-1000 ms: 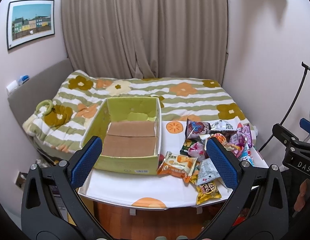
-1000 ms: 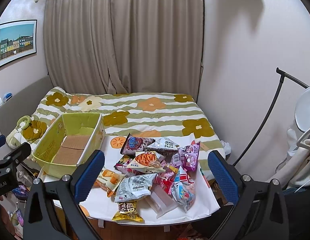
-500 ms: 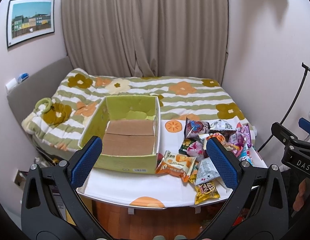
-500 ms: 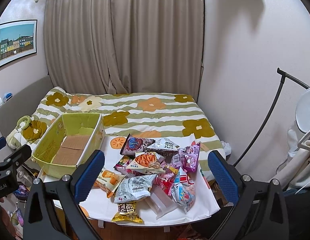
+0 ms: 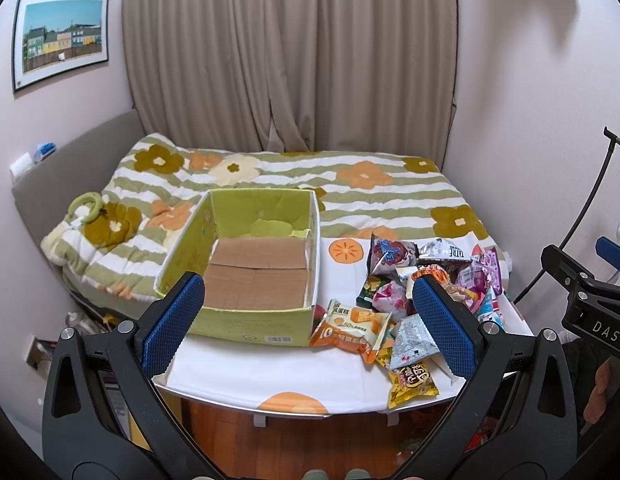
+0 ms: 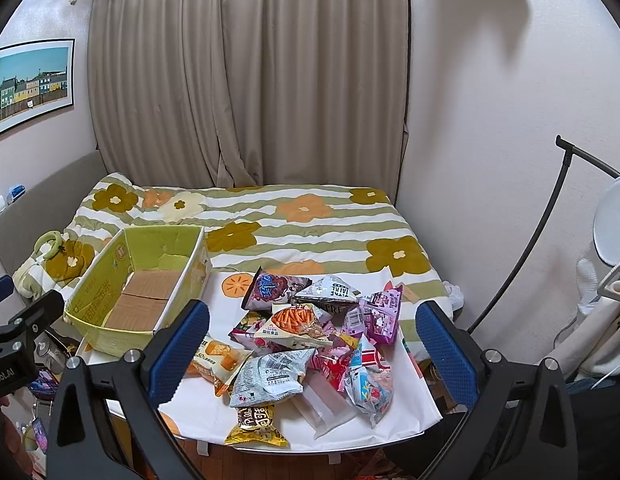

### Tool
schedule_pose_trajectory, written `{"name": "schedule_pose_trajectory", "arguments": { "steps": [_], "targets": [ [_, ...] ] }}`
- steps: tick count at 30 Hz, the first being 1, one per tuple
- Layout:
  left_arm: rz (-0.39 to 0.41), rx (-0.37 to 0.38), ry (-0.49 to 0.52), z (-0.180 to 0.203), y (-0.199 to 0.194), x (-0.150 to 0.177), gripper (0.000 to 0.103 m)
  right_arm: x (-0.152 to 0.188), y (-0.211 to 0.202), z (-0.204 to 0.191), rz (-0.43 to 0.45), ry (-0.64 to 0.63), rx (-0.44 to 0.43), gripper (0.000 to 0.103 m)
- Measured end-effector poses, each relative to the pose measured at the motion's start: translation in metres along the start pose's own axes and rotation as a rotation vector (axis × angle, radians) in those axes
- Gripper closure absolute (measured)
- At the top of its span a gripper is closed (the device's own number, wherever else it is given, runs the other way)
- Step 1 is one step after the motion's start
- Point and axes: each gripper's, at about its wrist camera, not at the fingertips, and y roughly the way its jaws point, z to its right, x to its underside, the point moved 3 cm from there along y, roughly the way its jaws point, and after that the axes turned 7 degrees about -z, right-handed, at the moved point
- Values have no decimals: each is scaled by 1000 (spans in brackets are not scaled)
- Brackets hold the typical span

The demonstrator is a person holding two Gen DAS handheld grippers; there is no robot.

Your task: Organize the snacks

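Both the left gripper (image 5: pixel 310 328) and the right gripper (image 6: pixel 312 344) hang with fingers spread wide, holding nothing.

A white-clothed table (image 6: pixel 197 408) carries a green box (image 6: pixel 109 304) beside heaped snack packets (image 6: pixel 310 340).

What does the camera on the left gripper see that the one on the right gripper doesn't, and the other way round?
Only the left wrist view shows the barcode side of the green box facing the camera, and the right gripper's black body at its right edge.

Only the right wrist view shows the clear plastic packet at the table's near edge, the white lamp head on the far right, and the left gripper's body at its left edge.

Both show the empty box, the snack pile, the flowered bed, the curtains and the framed picture. Both grippers are open, holding nothing.
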Motion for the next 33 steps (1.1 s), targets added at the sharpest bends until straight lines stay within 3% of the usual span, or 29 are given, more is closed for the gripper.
{"name": "schedule_pose_trajectory", "arguments": {
  "steps": [29,33],
  "targets": [
    [-6,6,0,2,1,1,0,-1,1,1,-2,0,1,0],
    [-39,26,4,3,9,-1,0,-1,1,0,-6,2,11,0]
  ]
}}
